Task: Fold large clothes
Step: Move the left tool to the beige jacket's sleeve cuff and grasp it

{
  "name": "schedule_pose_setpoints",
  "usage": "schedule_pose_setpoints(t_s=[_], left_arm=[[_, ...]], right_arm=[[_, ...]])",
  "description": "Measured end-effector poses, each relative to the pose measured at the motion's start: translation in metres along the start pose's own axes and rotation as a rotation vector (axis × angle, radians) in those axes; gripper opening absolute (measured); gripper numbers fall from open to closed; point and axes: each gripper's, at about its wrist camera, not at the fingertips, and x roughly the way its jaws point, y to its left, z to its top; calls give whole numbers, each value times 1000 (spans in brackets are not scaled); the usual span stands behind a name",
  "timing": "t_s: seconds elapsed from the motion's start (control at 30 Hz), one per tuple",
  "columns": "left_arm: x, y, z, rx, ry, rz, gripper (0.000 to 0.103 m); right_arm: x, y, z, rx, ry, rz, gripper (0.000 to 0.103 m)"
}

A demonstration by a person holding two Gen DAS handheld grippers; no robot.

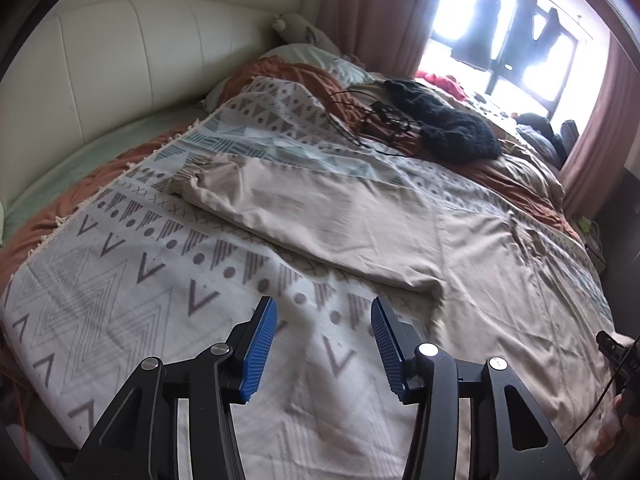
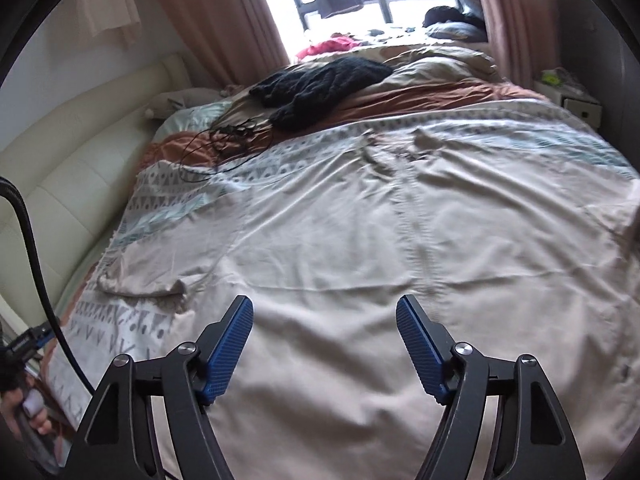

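Observation:
A large beige garment lies spread flat on a patterned white and grey blanket on the bed, one sleeve reaching towards the headboard. My left gripper hovers open over the blanket, just short of the garment's near edge, with nothing between its blue pads. In the right wrist view the same garment fills the middle, its buttoned front running away from me. My right gripper hangs open above the cloth, not touching it. The left gripper shows at that view's left edge, held by a hand.
A black knitted item and tangled black cables lie beyond the garment on a rust-coloured duvet. The cream padded headboard runs along the left. Pink curtains frame a bright window; a nightstand stands far right.

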Motion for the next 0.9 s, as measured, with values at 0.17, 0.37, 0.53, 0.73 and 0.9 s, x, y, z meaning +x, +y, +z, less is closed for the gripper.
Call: schedule_pose_setpoints(t_s=[0.17,0.37,0.53,0.73,0.9], left_arm=[[25,23,19,-38,18,10,44],[62,47,36,-93,60,12,44],[97,66,50,-155,98,1,44],[135,92,67,-266,136,21,44],[170,108,77,-320,162,68,44]], right_arm=[[38,31,8,-27,49,38,66],[77,61,14,-71,106,72,55],[106,83,18,-110,148,88,51],[144,100,22,-127,217,114,41],[182,115,22,-148,303,143,29]])
